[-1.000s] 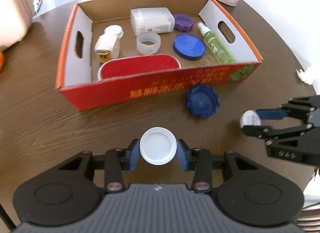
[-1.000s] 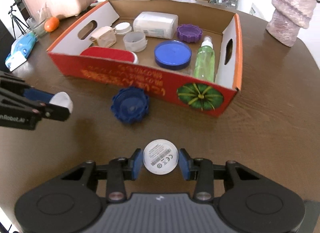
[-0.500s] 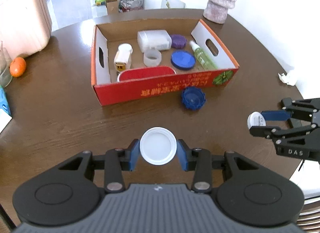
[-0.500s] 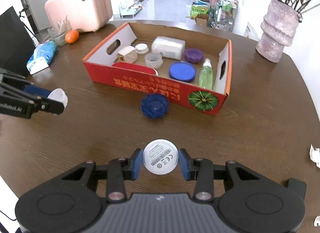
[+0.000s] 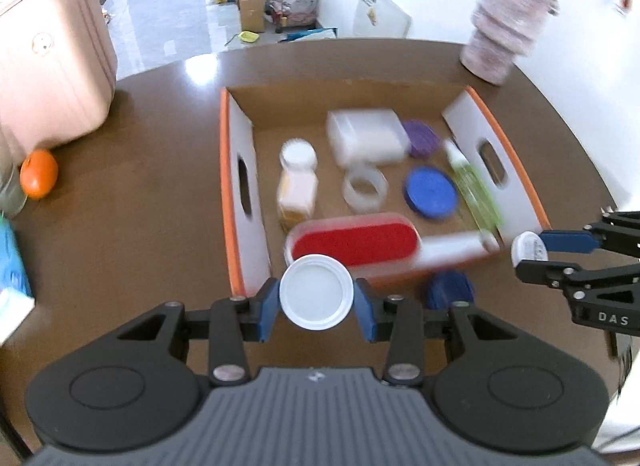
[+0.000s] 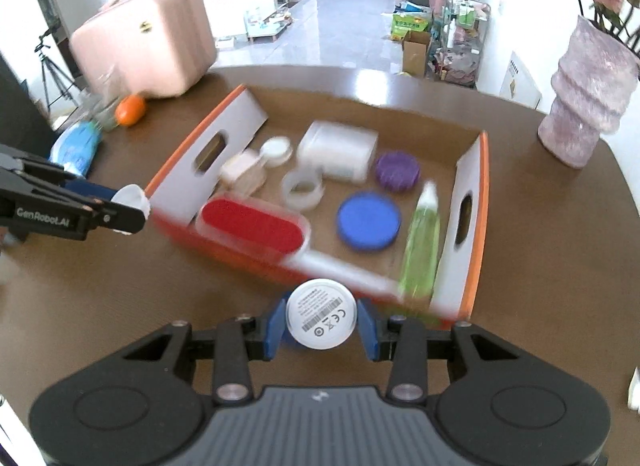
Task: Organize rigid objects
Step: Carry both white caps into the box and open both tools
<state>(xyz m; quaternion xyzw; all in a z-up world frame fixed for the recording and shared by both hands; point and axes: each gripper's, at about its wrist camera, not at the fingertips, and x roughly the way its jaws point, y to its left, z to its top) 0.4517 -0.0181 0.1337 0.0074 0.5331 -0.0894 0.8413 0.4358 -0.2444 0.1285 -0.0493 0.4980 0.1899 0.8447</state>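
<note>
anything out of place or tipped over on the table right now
One thing: a dark blue ridged lid sits on the table just outside the cardboard box's front wall, while the other lids are inside. The green spray bottle lies flat in the box.

The left gripper (image 6: 136, 207) bears "GenRobot.AI" on its side. The right gripper (image 5: 520, 252) shows "DAS". The white round puck (image 6: 321, 314) carries a CE mark and barcodes.
</note>
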